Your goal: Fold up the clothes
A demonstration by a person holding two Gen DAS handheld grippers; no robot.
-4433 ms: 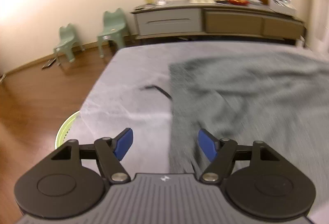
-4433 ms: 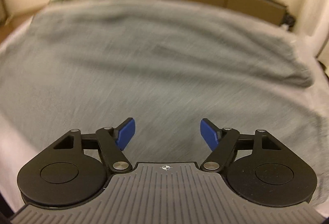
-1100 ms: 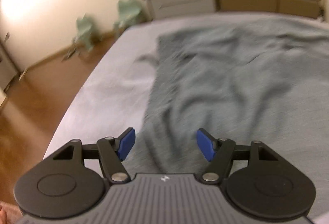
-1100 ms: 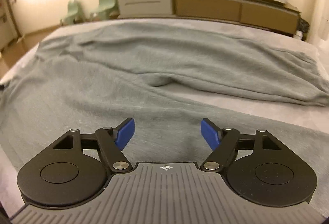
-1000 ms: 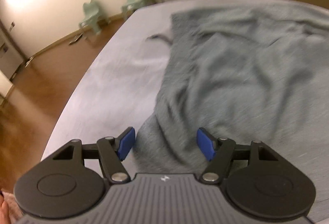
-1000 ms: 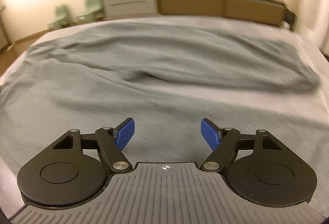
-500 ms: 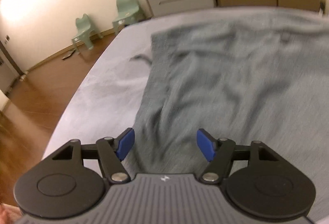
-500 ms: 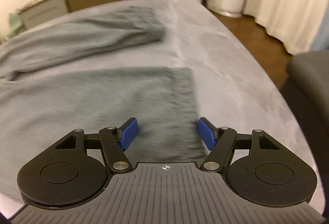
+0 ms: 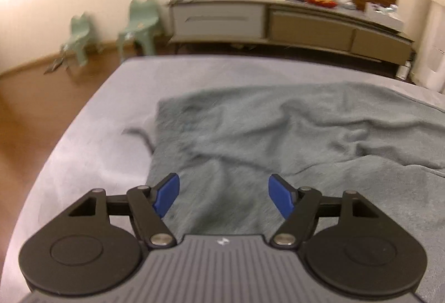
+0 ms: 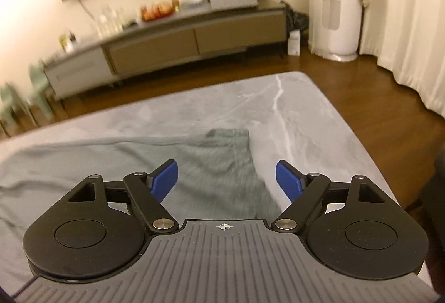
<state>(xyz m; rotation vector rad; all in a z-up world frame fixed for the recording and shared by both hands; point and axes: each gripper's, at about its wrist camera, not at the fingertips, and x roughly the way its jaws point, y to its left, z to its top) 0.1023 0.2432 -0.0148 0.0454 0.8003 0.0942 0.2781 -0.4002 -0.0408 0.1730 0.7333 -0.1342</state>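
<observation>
A grey-green garment [image 9: 278, 136] lies spread and wrinkled on the pale grey bed [image 9: 91, 136]. My left gripper [image 9: 224, 194] is open and empty, above the garment's left edge near its near corner. A dark cord [image 9: 136, 133] pokes out at that left edge. In the right wrist view the garment's right end [image 10: 222, 164] lies on the bed [image 10: 319, 122]. My right gripper [image 10: 226, 176] is open and empty above that end, its right finger over bare bed.
A long low sideboard [image 9: 278, 22] with bottles and fruit stands against the far wall. Two small green chairs [image 9: 139, 22] stand on the wood floor at the left. A white tower appliance [image 10: 339, 2] and curtains [image 10: 411, 10] are at the right. The bed's right edge drops to the floor.
My right gripper has swung to the right, from over the garment's middle to its right end. My left gripper has drifted along the garment's left edge. Both stayed open.
</observation>
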